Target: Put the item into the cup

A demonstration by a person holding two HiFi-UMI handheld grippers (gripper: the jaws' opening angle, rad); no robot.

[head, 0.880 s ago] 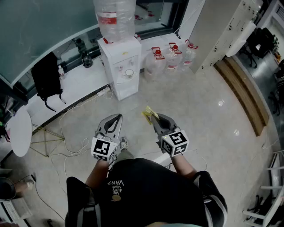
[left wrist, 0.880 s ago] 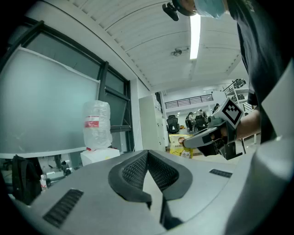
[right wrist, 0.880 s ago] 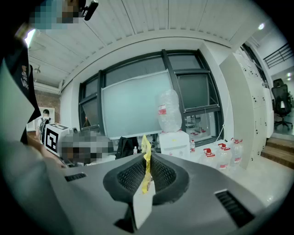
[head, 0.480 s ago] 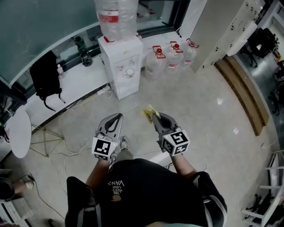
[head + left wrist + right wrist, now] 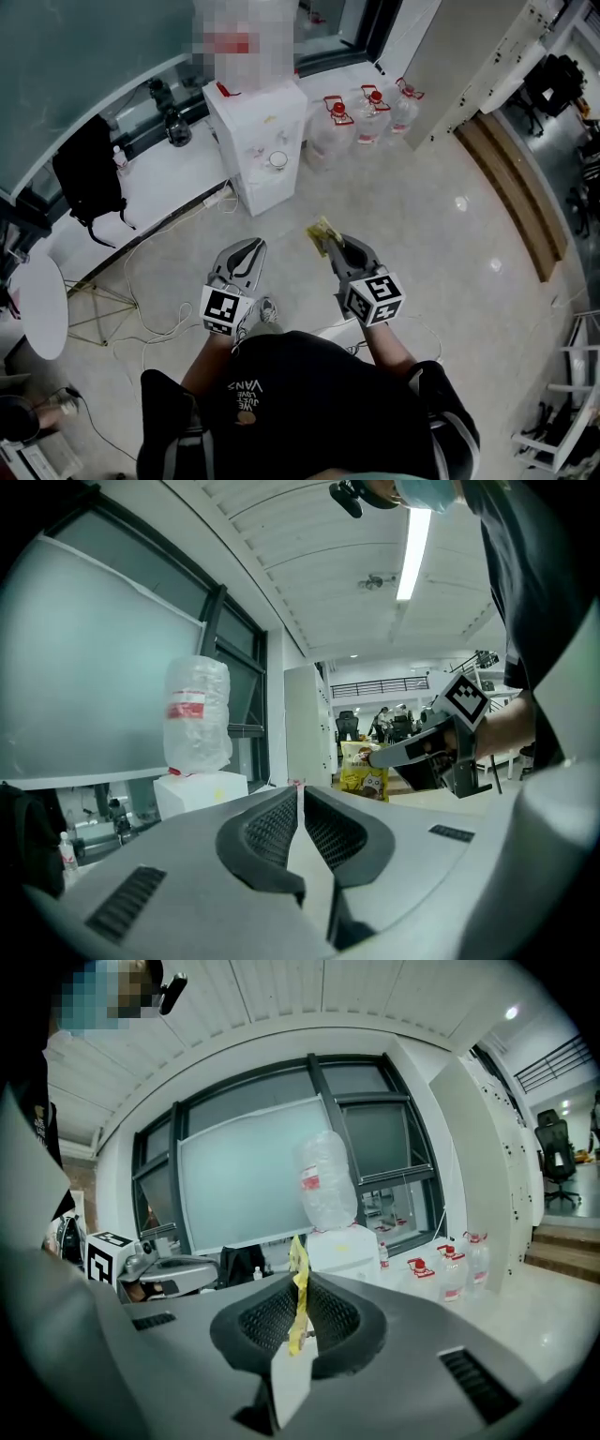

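A flat yellow snack packet [image 5: 322, 232] sticks out of my right gripper [image 5: 332, 244], which is shut on it at waist height above the floor. In the right gripper view the packet [image 5: 298, 1288] stands edge-on between the ribbed pads. My left gripper [image 5: 251, 247] is level with it on the left, shut with nothing in it; its pads [image 5: 281, 825] meet. From the left gripper view I see the right gripper [image 5: 427, 750] and the packet [image 5: 361, 767]. A small round cup [image 5: 277, 160] sits in the tap recess of the white water dispenser [image 5: 253, 122] ahead.
Three water jugs with red caps [image 5: 366, 111] stand on the floor right of the dispenser. A black backpack [image 5: 87, 173] rests on the white ledge, with cables [image 5: 159, 272] trailing over the floor. A round white table [image 5: 42, 281] is at the left, a wooden step [image 5: 511, 197] at the right.
The whole view has shifted a little, with the dispenser now slightly further right. Both grippers keep their pose and the right one still holds the packet.
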